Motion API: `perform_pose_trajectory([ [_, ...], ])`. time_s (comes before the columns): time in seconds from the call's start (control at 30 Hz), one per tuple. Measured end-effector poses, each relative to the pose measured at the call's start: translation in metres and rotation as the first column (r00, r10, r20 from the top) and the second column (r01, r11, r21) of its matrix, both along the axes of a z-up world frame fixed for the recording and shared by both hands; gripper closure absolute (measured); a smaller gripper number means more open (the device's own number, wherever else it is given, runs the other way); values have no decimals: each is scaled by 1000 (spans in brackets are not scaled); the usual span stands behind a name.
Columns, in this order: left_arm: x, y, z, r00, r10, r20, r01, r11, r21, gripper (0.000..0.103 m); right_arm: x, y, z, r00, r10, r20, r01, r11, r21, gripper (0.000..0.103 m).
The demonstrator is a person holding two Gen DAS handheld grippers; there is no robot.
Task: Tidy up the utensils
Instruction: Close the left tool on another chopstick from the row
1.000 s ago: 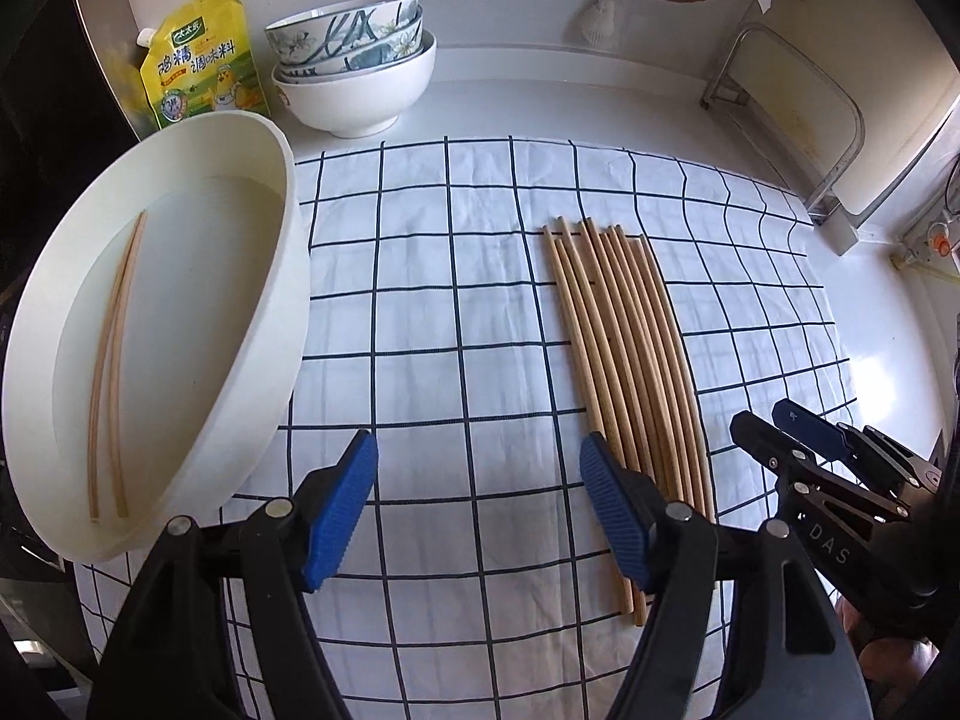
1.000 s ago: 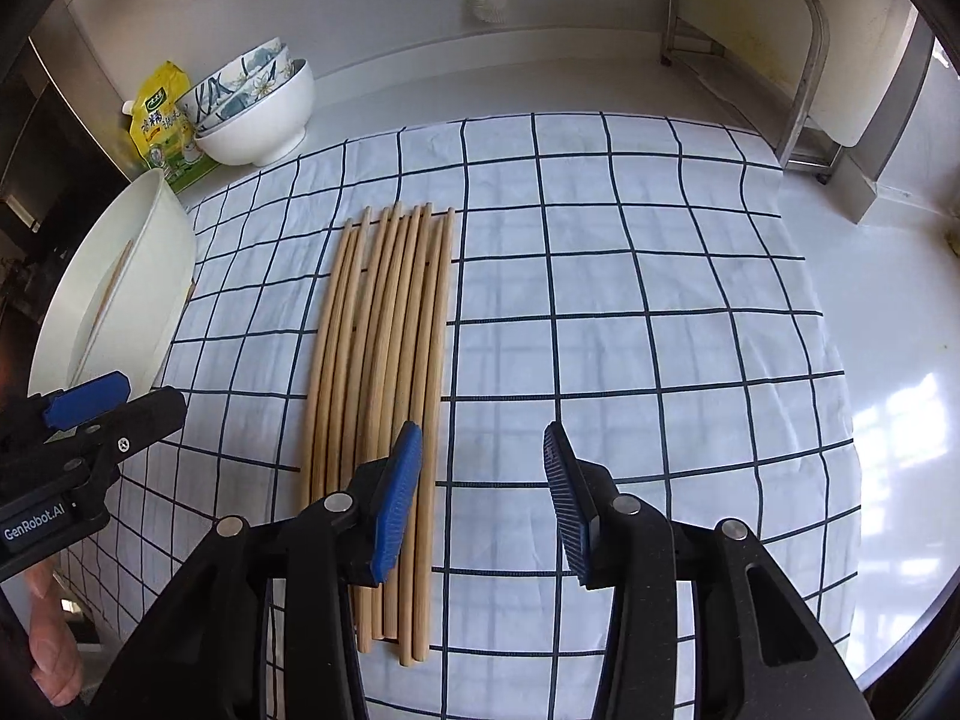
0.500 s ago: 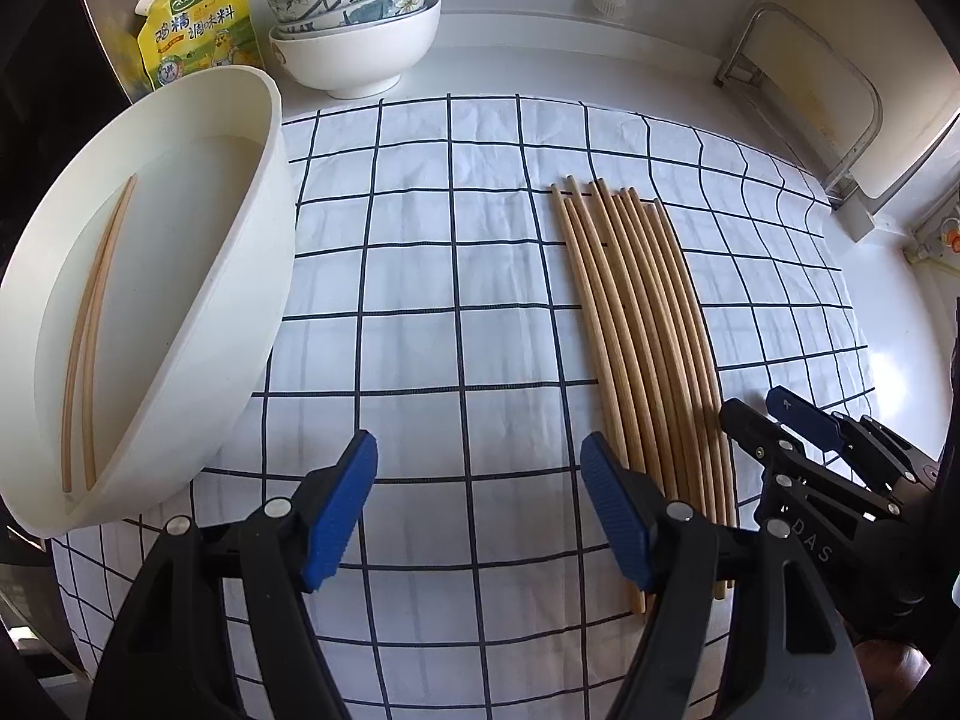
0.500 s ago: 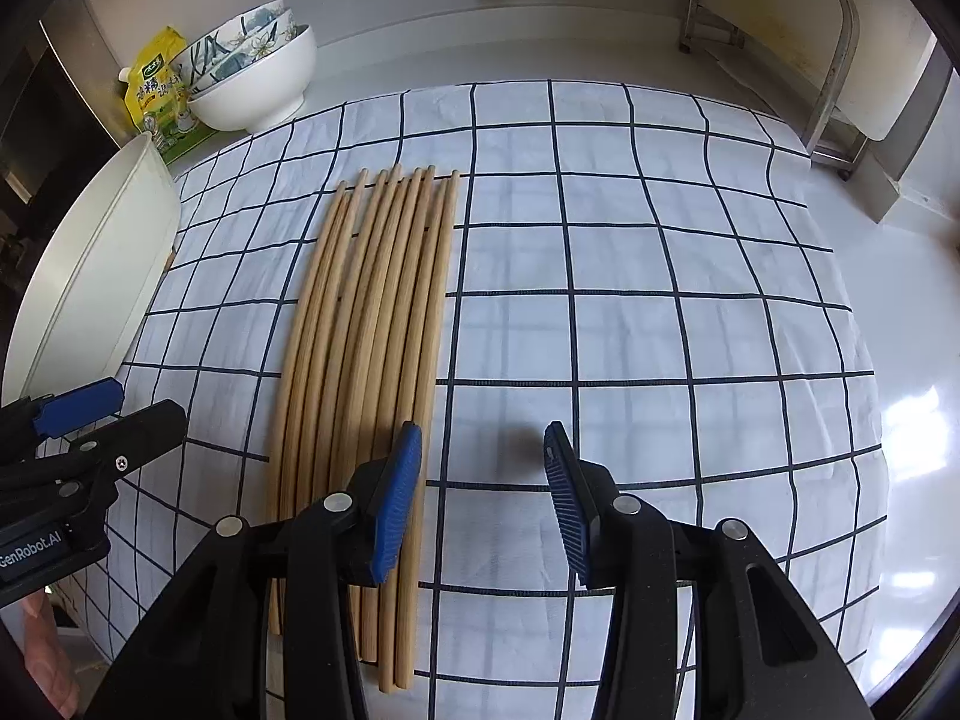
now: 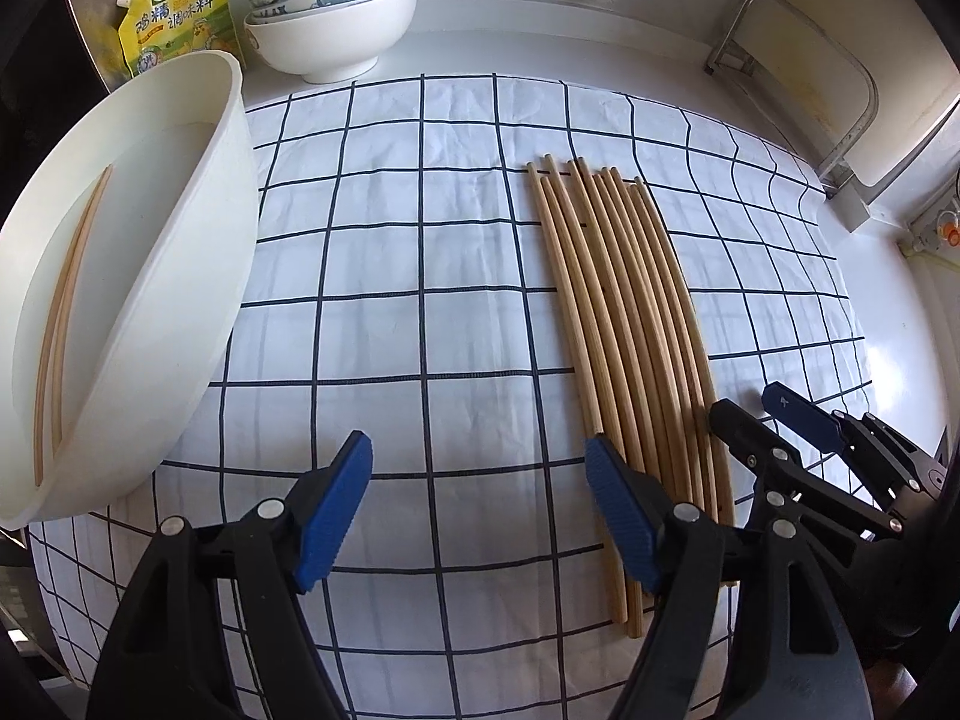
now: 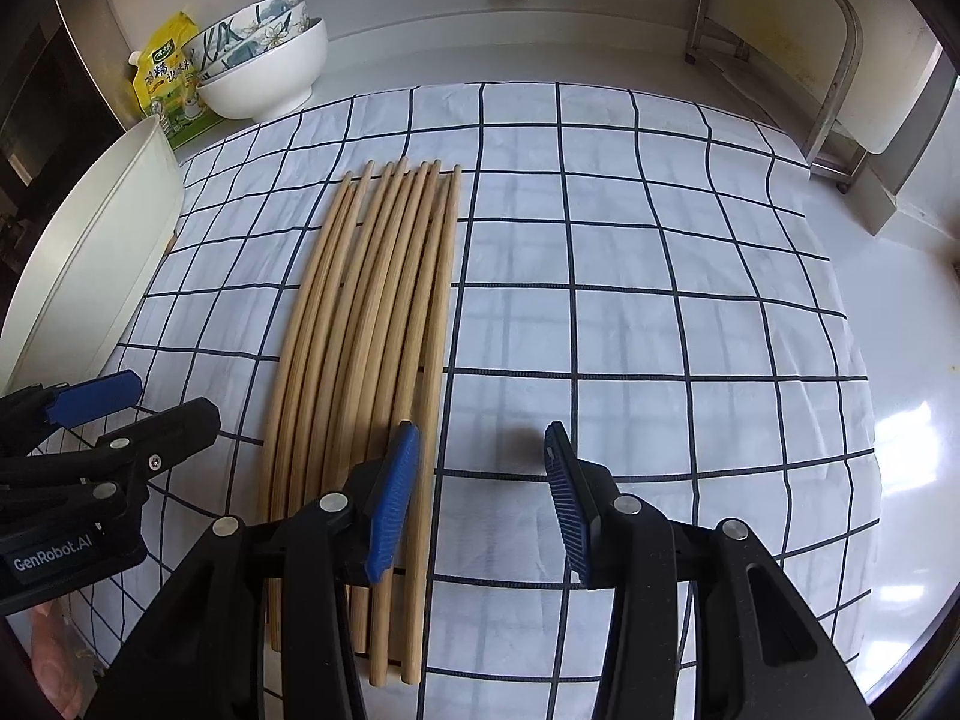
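Right wrist – right claw (image 6: 477, 498) agape, empty

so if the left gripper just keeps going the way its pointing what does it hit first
Most likely bare checked cloth. The left gripper is open, with nothing between its jaws; the chopsticks lie just off its right finger, which may brush them, though depth is unclear.

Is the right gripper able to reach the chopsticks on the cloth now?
Probably yes. The right gripper is open, empty, beside the chopsticks; nothing lies between. The left gripper hovers close.
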State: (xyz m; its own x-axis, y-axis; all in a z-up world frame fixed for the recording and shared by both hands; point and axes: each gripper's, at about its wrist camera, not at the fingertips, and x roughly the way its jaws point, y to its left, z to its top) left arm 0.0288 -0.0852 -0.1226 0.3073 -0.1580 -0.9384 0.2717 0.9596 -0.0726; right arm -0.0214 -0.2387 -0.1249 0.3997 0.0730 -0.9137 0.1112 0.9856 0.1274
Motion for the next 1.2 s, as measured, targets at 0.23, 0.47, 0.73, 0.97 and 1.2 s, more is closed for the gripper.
perform_pose_trajectory([
  [0.23,-1,-10,-8,1000,-10,-3,10,1000,5,30,-4,-20,0,999,-38,4,38,999,-8,62],
  [0.47,3,-19,-13,1000,-11,2,11,1000,20,30,-9,-32,1,999,-54,7,54,999,-4,62],
  [0.73,10,-34,-17,1000,-14,17,12,998,64,28,-10,-30,5,999,-41,23,41,999,-1,62],
  [0.97,13,-27,-19,1000,11,17,-13,994,105,26,-2,-28,3,999,-30,22,30,1000,-4,61],
  [1.2,21,-25,-16,999,23,22,-25,995,94,26,8,-24,-2,1000,-13,19,13,1000,-22,61],
])
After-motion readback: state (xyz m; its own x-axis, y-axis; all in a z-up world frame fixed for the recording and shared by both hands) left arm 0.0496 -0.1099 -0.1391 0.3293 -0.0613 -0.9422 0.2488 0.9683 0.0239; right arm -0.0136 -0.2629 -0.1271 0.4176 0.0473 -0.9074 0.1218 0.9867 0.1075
